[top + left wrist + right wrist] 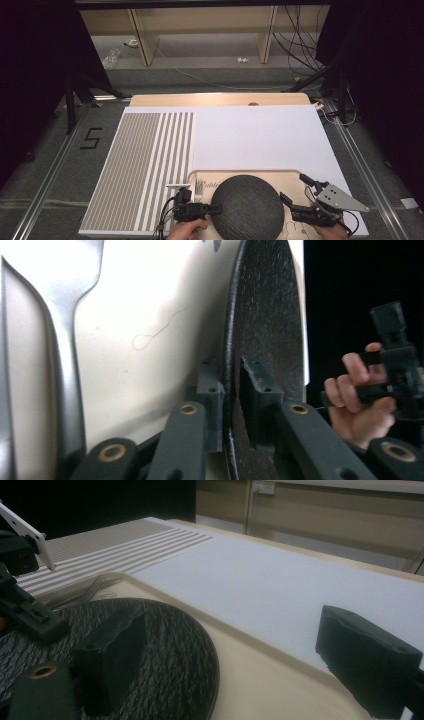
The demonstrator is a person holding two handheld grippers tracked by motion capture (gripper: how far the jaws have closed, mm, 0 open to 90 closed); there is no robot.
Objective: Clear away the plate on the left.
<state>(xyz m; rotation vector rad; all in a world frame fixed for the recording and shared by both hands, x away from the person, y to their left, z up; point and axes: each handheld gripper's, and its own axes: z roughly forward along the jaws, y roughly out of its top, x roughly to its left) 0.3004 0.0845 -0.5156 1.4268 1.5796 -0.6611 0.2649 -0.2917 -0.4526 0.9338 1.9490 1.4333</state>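
Dark plate [246, 205] sitting on cream tray [286, 174]
Left gripper [216, 209] pinching plate rim at 9 o'clock; right gripper [295, 188] spreading wide at 3 o'clock

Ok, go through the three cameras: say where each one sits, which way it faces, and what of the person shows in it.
High view: above the person's side, facing forward and down on the table; both hands and grippers enter at the bottom.
Left gripper view: on the left gripper, looking along its jaws, which straddle the dark plate rim; the right hand shows beyond.
Right gripper view: on the right gripper, facing across the tray, jaws wide apart.
Shared: all three show the dark plate.
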